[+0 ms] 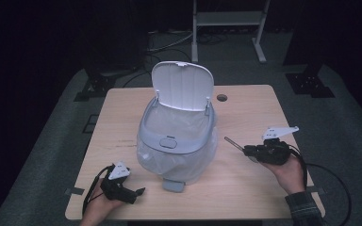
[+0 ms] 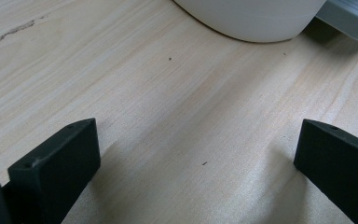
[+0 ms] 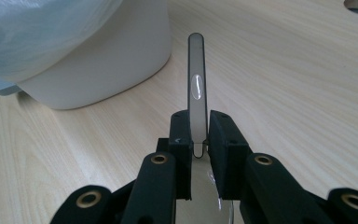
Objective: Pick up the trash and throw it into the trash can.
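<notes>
— Black jaws of the right gripper (image 3: 199, 133) are clamped on what?
— On a thin flat utensil handle (image 3: 196, 88); it sticks out straight ahead, above the wood, near the right edge of the tabletop (image 1: 245, 108).
— And its far end?
— It points toward the white bin (image 1: 176, 141), stopping short of it.
— The bin itself?
— Mid-tabletop, lid (image 1: 182, 85) tipped up at the back, a clear bag (image 1: 193, 157) hanging out over its rim.
— The left gripper (image 1: 136, 192)?
— Near the front left corner, jaws wide apart with bare wood between them, the bin's base just beyond.
</notes>
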`<state>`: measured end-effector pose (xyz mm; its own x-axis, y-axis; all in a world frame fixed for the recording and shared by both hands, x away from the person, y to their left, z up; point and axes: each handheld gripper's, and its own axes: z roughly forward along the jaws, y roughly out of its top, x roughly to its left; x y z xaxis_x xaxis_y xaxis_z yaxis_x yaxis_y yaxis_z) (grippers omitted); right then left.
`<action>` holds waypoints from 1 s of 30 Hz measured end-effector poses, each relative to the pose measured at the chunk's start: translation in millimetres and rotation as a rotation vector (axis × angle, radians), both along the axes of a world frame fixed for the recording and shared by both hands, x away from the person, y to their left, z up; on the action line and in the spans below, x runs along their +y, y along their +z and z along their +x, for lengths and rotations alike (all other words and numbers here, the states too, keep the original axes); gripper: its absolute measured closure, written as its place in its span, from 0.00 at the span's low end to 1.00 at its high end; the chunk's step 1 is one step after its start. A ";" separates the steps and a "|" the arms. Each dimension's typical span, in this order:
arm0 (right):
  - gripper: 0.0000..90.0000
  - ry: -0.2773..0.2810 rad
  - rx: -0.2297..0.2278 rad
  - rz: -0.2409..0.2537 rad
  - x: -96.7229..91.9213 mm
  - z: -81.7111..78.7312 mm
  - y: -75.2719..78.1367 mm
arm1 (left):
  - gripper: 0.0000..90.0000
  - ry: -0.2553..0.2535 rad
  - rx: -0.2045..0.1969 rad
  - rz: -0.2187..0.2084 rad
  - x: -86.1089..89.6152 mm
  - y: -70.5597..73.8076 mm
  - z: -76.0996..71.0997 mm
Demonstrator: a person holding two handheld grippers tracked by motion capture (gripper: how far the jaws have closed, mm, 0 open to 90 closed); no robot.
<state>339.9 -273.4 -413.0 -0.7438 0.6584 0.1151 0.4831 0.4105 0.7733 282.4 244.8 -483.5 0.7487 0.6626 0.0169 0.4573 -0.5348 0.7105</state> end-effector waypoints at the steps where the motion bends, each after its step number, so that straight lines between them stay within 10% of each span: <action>1: 0.88 0.000 -0.005 0.008 -0.8 -0.4 1.4 | 0.00 0.000 0.000 0.000 0.0 0.0 0.0; 30: 0.88 0.059 -0.071 0.107 -5.4 -11.5 46.2 | 0.00 0.000 0.000 0.000 0.0 0.0 0.0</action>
<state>328.4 -278.8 -366.8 -0.7893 0.6005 0.1280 0.4034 0.3501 0.8454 282.4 244.8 -483.5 0.7488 0.6626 0.0162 0.4576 -0.5345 0.7106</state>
